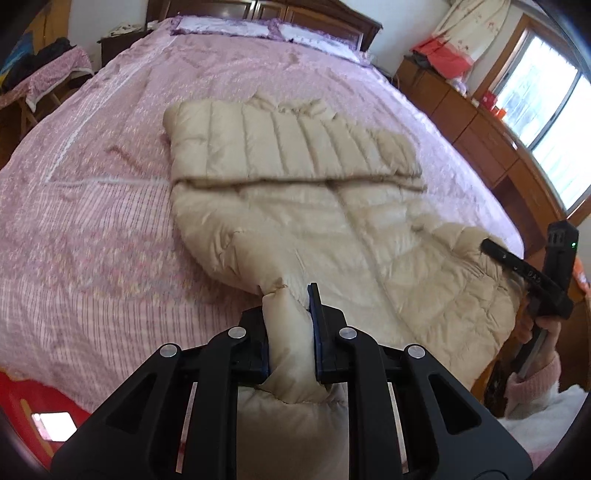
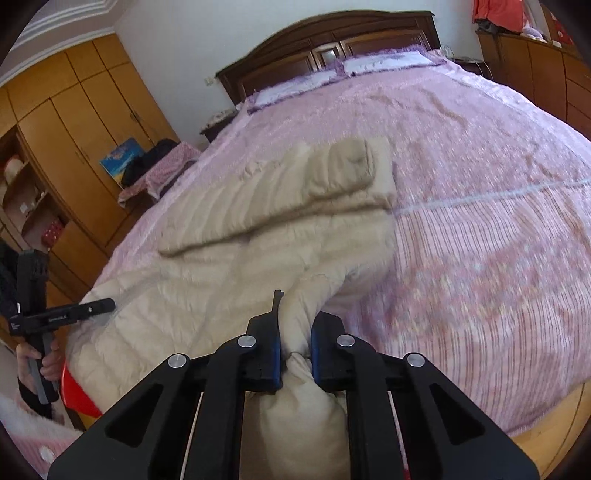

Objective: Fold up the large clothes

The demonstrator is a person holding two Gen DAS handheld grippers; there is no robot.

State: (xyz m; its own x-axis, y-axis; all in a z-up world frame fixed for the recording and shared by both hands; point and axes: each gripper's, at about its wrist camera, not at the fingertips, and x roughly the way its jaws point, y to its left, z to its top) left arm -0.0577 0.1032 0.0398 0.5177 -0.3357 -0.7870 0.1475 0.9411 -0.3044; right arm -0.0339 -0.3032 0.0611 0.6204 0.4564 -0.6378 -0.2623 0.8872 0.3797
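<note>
A beige quilted down jacket lies on the pink bedspread, with its far part folded over on itself. My left gripper is shut on a bunched near corner of the jacket and holds it above the bed. In the right wrist view, my right gripper is shut on the other near corner of the jacket. Each gripper also appears in the other's view: the right gripper at the jacket's right edge, the left gripper at its left edge, each with a hand on its handle.
Pillows and a dark wooden headboard close the far end of the bed. A wooden dresser stands under the window, a wardrobe on the other side. A red object sits at the bed's near left edge.
</note>
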